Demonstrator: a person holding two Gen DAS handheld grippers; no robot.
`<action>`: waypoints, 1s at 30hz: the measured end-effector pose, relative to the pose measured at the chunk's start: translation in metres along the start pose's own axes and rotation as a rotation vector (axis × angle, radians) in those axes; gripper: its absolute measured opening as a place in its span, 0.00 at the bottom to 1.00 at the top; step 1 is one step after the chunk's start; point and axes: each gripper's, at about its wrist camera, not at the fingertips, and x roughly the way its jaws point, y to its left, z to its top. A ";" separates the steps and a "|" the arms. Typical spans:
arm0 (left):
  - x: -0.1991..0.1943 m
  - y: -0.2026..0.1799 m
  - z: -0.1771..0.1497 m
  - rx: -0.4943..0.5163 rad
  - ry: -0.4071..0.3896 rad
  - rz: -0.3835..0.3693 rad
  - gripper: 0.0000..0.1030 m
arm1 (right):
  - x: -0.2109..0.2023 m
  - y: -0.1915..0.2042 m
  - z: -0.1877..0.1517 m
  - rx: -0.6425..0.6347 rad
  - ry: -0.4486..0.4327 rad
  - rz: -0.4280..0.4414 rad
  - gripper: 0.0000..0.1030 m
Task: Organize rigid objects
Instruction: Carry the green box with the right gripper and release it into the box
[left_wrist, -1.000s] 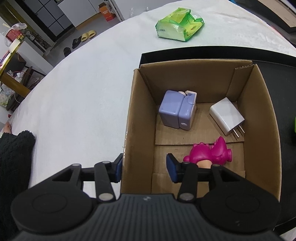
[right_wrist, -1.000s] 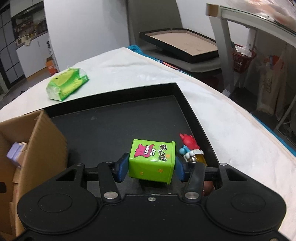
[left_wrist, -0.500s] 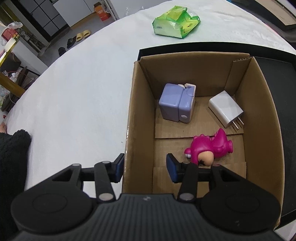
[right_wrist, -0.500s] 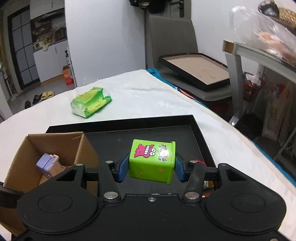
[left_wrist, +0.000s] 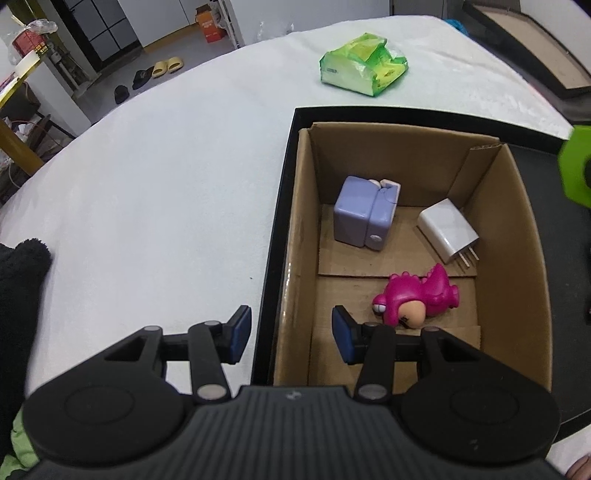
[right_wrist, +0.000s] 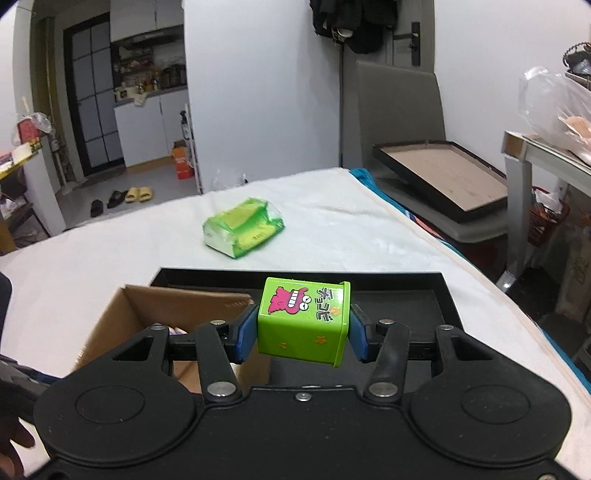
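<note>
Tray (right_wrist: 436, 295): You had the black tray lying on the white tabletop, with the cardboard box standing in its left part.
Cardboard box (left_wrist: 295, 236): You had it open-topped and stiff-walled; its left wall stood between the two fingers of your left tongs. I judged it light enough to slide if nudged.
Left tongs (left_wrist: 291, 328): You held them wide apart and empty, one finger outside the box wall and one inside, just beside the pink toy.
Right tongs (right_wrist: 303, 332): You had them clamped on the green tin, one pad on each side wall.
Green tin (right_wrist: 303, 323): You held it in the air, slightly tilted, above the tray and just right of the box's far corner. It looked hard, smooth and light, so I judged flat side walls the best place to grip; the glossy skin could slip under a loose pinch.
Purple block (left_wrist: 365, 216): You had it resting toward the back of the box floor.
White charger (left_wrist: 447, 229): It lay right of the block, prongs toward you.
Pink toy (left_wrist: 413, 301): It lay on its side near the front; it looked rigid.
</note>
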 end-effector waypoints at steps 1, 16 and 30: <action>-0.001 0.002 -0.001 -0.015 -0.008 -0.009 0.45 | 0.000 0.003 0.002 -0.017 -0.008 0.011 0.48; 0.008 0.016 -0.008 -0.064 -0.028 -0.119 0.14 | 0.011 0.054 -0.002 -0.137 0.026 0.111 0.48; 0.015 0.030 -0.008 -0.105 -0.012 -0.168 0.10 | 0.024 0.074 -0.016 -0.165 0.128 0.170 0.52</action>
